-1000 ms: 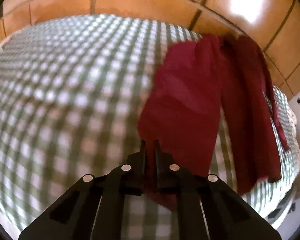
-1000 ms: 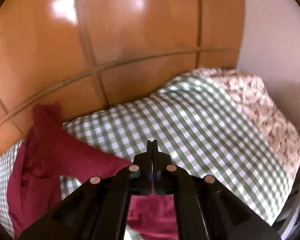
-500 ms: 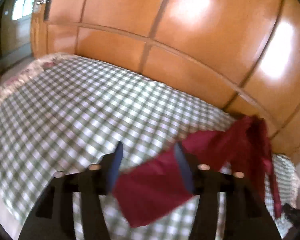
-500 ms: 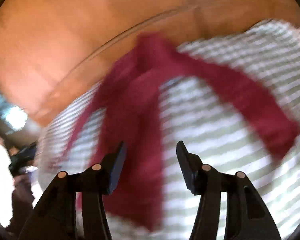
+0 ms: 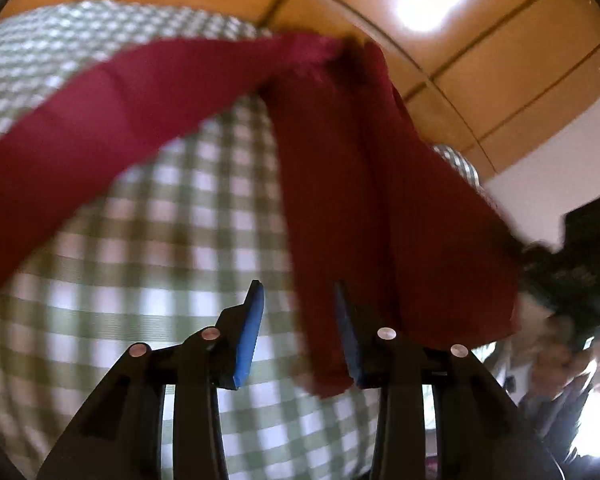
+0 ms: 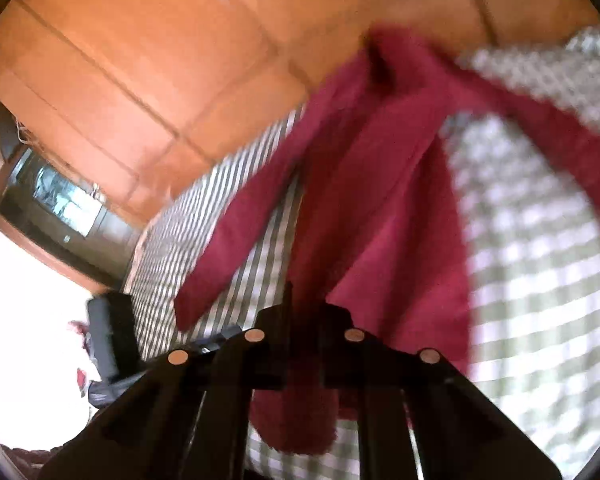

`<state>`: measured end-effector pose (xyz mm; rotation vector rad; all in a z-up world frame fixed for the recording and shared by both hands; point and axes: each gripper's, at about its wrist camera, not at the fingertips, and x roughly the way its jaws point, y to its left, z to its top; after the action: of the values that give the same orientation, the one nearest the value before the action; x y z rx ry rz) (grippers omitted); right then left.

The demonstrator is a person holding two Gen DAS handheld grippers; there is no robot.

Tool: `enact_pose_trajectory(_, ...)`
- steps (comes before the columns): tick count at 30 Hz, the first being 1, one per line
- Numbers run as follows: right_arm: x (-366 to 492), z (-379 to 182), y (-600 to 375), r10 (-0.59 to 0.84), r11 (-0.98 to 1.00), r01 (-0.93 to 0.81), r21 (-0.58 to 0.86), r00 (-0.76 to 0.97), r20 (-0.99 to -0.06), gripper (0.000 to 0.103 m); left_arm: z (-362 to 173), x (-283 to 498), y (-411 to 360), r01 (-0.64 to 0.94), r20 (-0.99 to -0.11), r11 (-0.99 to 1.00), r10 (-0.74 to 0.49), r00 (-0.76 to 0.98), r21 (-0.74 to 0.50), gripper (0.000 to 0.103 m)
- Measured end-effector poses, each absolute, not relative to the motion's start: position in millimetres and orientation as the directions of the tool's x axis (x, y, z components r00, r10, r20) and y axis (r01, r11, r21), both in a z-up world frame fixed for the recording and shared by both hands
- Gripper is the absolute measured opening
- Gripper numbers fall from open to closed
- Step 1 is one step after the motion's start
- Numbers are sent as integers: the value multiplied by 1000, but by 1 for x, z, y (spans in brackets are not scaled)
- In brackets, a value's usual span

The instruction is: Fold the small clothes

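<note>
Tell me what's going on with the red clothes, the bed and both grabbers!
Dark red garment: unfolded, spread loosely over the sheet.
Green checked bedsheet: spread flat, partly covered.
Left gripper: jaws closing, garment edge between them, not yet pinched.
Right gripper: shut on the garment's edge.
Wooden wardrobe doors: closed.

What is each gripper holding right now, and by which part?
The right gripper is shut on the red garment's near end. The left gripper is closing round another end, pads not yet pressing.

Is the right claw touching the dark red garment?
Touching. The right wrist view shows the right claw shut on the dark red garment, with cloth running between the fingers and hanging out below them.
</note>
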<state>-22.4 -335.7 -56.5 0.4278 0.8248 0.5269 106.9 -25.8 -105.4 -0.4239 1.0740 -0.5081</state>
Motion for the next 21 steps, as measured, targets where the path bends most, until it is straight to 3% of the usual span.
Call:
enact_pose_trajectory(4,-42,-32,-390,477,857,-207,472,667,-573,8,-122,118,-57,193,-715,779,-626,313,-597,33)
enact_pose_trajectory(5,-43,-31,-401,448,869,-179,461,679,-581,8,-125,121,-63,194,-723,783,-621,304,-591,23)
enact_pose_trajectory(6,-44,-31,-412,427,876,-152,458,687,-589,8,-127,124,-66,194,-735,795,-605,306,-574,1)
enact_pose_trajectory(9,-52,-30,-425,389,888,-115,444,702,-596,7,-110,127,-58,205,-710,790,-610,352,-578,1)
enact_pose_trajectory(15,-81,-5,-430,363,911,-158,380,743,-562,7,-24,108,15,280,-623,799,-593,509,-532,1)
enact_pose_trajectory(18,-96,-17,-430,328,934,-157,320,729,-601,7,-8,93,53,274,-629,823,-560,540,-497,1)
enact_pose_trajectory(21,-105,-60,-433,244,965,-98,243,675,-697,7,-20,68,69,249,-673,845,-530,516,-474,1)
